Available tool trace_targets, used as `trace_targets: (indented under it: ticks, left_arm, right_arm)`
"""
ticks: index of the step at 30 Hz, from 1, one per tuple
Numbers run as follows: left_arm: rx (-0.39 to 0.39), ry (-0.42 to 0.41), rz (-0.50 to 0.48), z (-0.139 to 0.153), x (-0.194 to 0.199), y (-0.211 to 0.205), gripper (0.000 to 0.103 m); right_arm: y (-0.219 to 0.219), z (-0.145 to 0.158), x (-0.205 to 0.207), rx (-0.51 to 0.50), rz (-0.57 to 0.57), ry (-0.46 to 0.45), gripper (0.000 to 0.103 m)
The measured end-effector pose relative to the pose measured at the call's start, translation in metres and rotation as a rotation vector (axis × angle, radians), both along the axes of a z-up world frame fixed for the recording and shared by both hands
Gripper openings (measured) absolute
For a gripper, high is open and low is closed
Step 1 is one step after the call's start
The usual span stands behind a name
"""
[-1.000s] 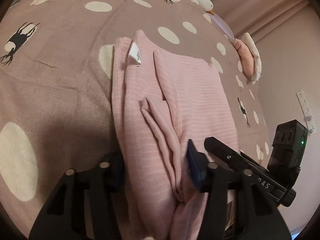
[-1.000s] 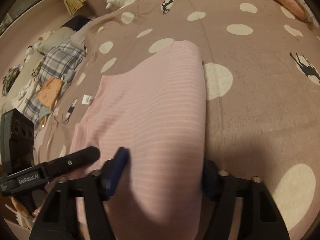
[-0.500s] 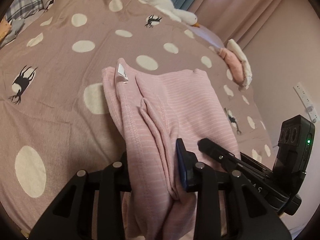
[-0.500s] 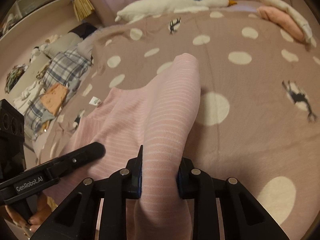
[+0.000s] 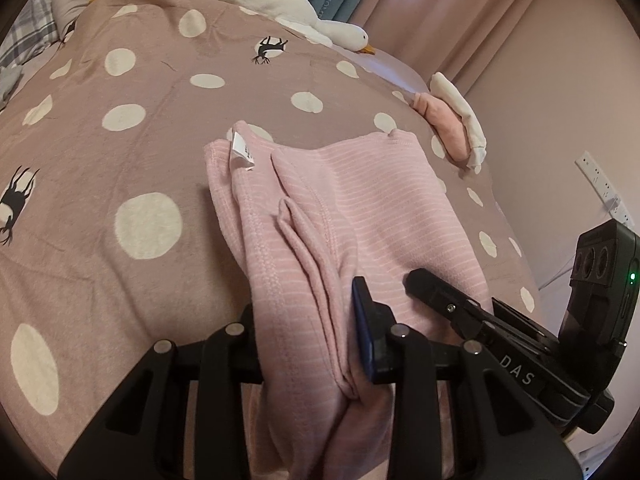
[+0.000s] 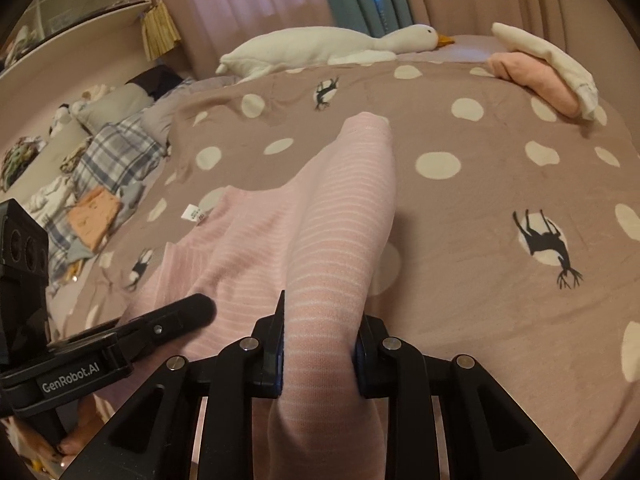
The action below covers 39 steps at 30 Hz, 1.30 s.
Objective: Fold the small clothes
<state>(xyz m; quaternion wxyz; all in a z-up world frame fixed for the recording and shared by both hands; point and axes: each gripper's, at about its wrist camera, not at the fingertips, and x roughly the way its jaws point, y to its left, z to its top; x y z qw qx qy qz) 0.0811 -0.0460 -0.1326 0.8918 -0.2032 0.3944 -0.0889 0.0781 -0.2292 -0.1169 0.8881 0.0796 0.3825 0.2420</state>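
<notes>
Centre frame, both views: pink striped garment [image 5: 344, 216] on dotted bedspread [image 5: 140, 128], near edge bunched. Left gripper [image 5: 308, 340] and right gripper [image 6: 318, 344] each clenched on near hem. Judgement: lift evenly, keep hem taut, carry toward far edge, align corners before letting go.

A home bedroom: a bed [image 6: 480, 208] under a mauve polka-dot cover with deer prints, a plush goose [image 6: 320, 46] at its far edge before pink curtains [image 6: 240, 4], and pillows [image 6: 116, 104] beside the goose.
</notes>
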Motion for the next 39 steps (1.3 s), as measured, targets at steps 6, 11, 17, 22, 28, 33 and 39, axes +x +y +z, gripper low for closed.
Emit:
trace_targets:
  ticks: [6, 11, 17, 22, 28, 33, 39]
  left_arm:
    - [0.029, 0.033, 0.004, -0.018, 0.013, -0.007, 0.033]
    - [0.036, 0.071, 0.003, -0.033, 0.018, -0.01, 0.033]
    - [0.053, 0.09, 0.008, -0.042, 0.019, -0.013, 0.034]
    - [0.064, 0.112, 0.017, -0.048, 0.018, -0.013, 0.036]
    - [0.074, 0.116, 0.021, -0.046, 0.012, -0.011, 0.043]
    - [0.076, 0.081, 0.045, -0.028, -0.005, -0.003, 0.054]
    - [0.138, -0.032, 0.088, 0.01, -0.033, 0.003, 0.087]
  right_arm:
    - [-0.001, -0.012, 0.012, 0.005, -0.03, 0.041, 0.027]
    - [0.001, -0.026, 0.014, -0.025, -0.032, 0.064, 0.027]
    - [-0.007, -0.039, 0.019, 0.006, -0.051, 0.113, 0.027]
    - [-0.008, -0.043, 0.018, -0.005, -0.07, 0.135, 0.027]
    - [-0.01, -0.042, 0.013, -0.018, -0.101, 0.147, 0.036]
    - [-0.018, -0.03, 0.0, -0.042, -0.133, 0.105, 0.047]
    - [-0.034, 0.004, -0.024, 0.005, -0.165, -0.002, 0.08]
